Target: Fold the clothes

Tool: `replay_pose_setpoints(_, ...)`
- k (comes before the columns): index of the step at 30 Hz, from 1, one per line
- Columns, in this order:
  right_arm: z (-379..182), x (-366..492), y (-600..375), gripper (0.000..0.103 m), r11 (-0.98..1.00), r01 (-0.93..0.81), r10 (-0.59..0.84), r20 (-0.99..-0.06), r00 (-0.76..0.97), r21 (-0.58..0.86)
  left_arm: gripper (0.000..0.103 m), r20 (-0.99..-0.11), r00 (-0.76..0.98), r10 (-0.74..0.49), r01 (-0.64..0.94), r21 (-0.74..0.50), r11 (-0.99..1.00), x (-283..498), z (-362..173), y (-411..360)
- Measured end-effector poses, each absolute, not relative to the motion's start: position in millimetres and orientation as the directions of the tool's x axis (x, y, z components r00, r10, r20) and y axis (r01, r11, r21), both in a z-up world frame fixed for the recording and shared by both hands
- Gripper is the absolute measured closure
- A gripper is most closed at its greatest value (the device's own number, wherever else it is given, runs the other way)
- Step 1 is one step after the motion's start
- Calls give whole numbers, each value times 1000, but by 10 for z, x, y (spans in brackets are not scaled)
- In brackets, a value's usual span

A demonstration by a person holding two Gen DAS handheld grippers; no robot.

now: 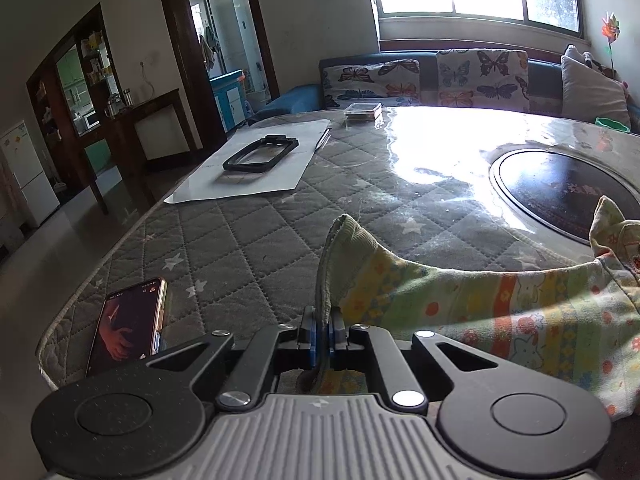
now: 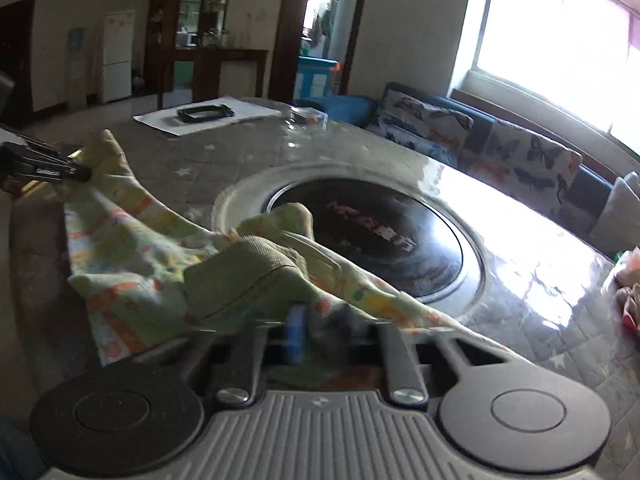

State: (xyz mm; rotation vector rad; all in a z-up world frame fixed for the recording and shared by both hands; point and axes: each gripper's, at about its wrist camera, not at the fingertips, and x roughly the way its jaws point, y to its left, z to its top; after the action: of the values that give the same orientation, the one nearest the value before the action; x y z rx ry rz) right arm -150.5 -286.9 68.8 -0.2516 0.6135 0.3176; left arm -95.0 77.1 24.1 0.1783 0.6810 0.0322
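Fabric printed in pale green, yellow and orange blocks, with small cartoon faces, flowers and dots, makes up the garment (image 1: 520, 312), which hangs stretched between the two grippers above the quilted table cover (image 1: 224, 240). Its ribbed cuff (image 1: 344, 256), a plain olive green, stands upright out of the left gripper (image 1: 325, 330), whose blue-padded jaws are pressed together on it. From there the cloth sags away to the right in a shallow curve, one loose corner peaking over the dark round plate (image 1: 560, 188) set into the tabletop.

In the right wrist view the garment (image 2: 132, 240) is blurred; a second ribbed cuff (image 2: 244, 272) bunches over the right gripper (image 2: 320, 332), and its jaws appear closed on the cloth, though blur hides the contact itself. The left gripper (image 2: 82, 174) shows at the far left, pinching the other end.

A phone (image 1: 128, 324) lies just left of the left gripper, screen lit.
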Motion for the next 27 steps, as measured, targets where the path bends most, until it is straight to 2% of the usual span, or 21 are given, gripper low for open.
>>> replay_pose_setpoints(1, 730, -1549, -2914, 100, 929, -345, 208, -582, 786, -135, 96, -624, 777, 88, 28, 174, 984, -946, 238, 777)
replay_pose_setpoints(6, 993, -1818, -3255, 101, 965, -219, 118, -506, 855, -144, 96, -631, 770, 95, 27, 182, 983, -917, 206, 770)
replay_pose_setpoints(11, 1201, -2202, -3868, 101, 983, -5, -82, -470, 879, -181, 95, -638, 764, 99, 26, 183, 983, -892, 187, 769)
replay_pose_setpoints(16, 1167, -2558, -4417, 101, 960, 191, -270, -484, 832, -206, 94, -643, 758, 108, 32, 202, 979, -875, 175, 743)
replay_pose_setpoints(22, 966, -2894, -4868, 101, 903, 361, -429, -517, 741, -231, 93, -651, 751, 113, 39, 214, 976, -854, 165, 739)
replay_pose_setpoints(24, 869, -2905, -4935, 101, 903, 361, -427, -561, 709, -231, 90, -658, 744, 119, 42, 223, 974, -839, 155, 730)
replay_pose_setpoints(27, 732, -2870, -5007, 99, 914, 358, -394, -626, 672, -191, 79, -656, 742, 138, 43, 251, 967, -828, 160, 718)
